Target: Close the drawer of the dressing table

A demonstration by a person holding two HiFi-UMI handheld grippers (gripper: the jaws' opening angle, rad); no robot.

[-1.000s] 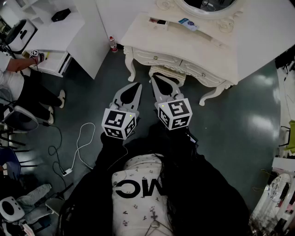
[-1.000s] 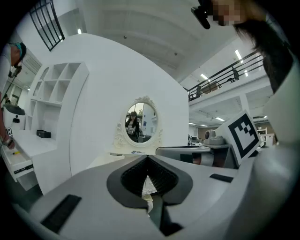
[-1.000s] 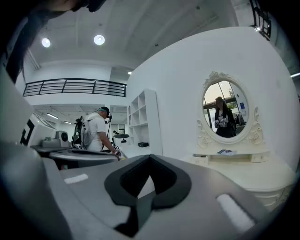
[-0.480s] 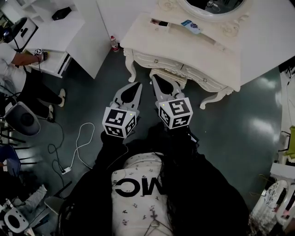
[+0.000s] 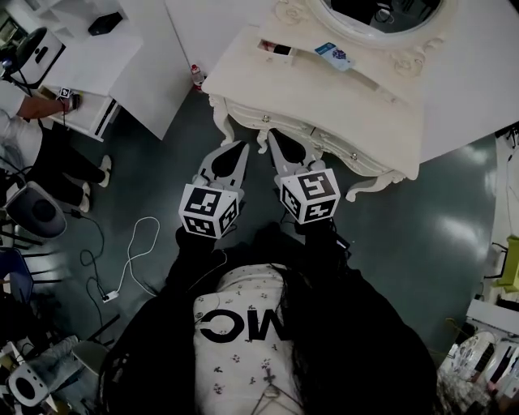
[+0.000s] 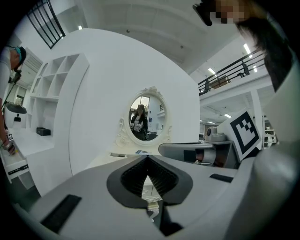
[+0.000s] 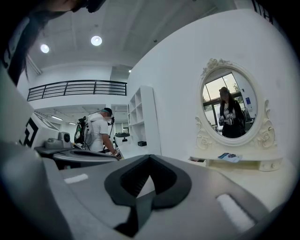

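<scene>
The cream dressing table [image 5: 381,121] with its oval mirror [image 5: 381,12] stands just ahead of me. On its top shelf, at the left, a small drawer [image 5: 274,49] is pulled out, with dark things inside; it also shows in the right gripper view [image 7: 199,161]. The front drawers with knobs [image 5: 265,118] look flush. My left gripper [image 5: 242,146] [image 6: 147,157] and right gripper [image 5: 271,135] [image 7: 150,157] are side by side, both shut and empty. Their tips reach the table's front edge, well short of the small drawer.
A blue card [image 5: 332,53] lies on the shelf. A white desk unit [image 5: 97,57] stands at the left with a person [image 5: 32,138] at it. A bottle [image 5: 195,77] stands on the floor by the table leg. A white cable [image 5: 134,251] lies on the floor.
Both grippers have come closer to the dressing table; their tips now reach its front edge. They stay shut and side by side.
</scene>
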